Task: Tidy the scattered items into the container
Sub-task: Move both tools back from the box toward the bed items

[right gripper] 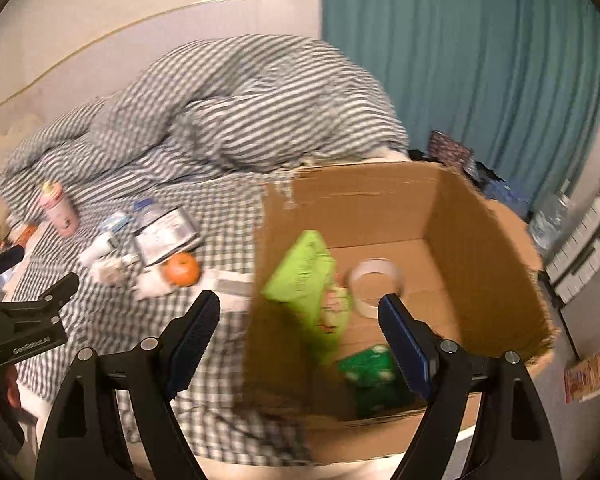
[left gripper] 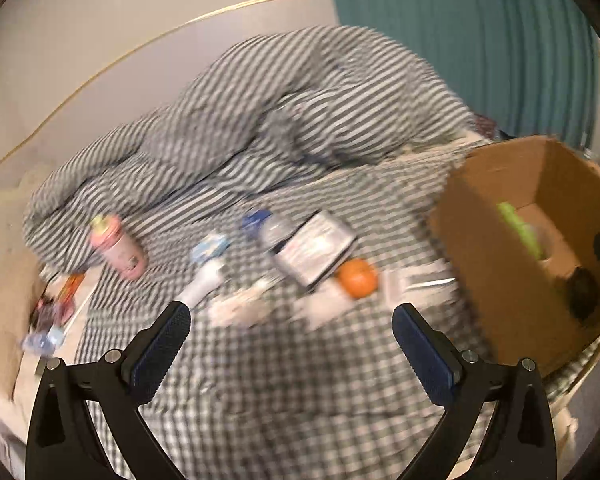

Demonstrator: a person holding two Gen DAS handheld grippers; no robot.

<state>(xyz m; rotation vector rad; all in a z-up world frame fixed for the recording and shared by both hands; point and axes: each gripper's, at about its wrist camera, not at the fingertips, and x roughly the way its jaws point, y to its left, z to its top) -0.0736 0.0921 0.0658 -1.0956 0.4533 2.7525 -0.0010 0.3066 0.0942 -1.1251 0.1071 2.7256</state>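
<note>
A bed under a checked sheet is being shown in both views, with a striped duvet heaped far beyond the jaws. A cardboard box is being seen straight ahead of the right gripper, whose jaws are being held wide apart with nothing between them; only this view is showing the box floor, where a green carton, a tape roll and a dark green packet are lying. In the left wrist view the box is being pushed to the right of the left gripper, spread fully and empty. Ahead of those jaws the scattered items are being shown closer: a silver pouch, a pink can, a white tube, an orange.
</note>
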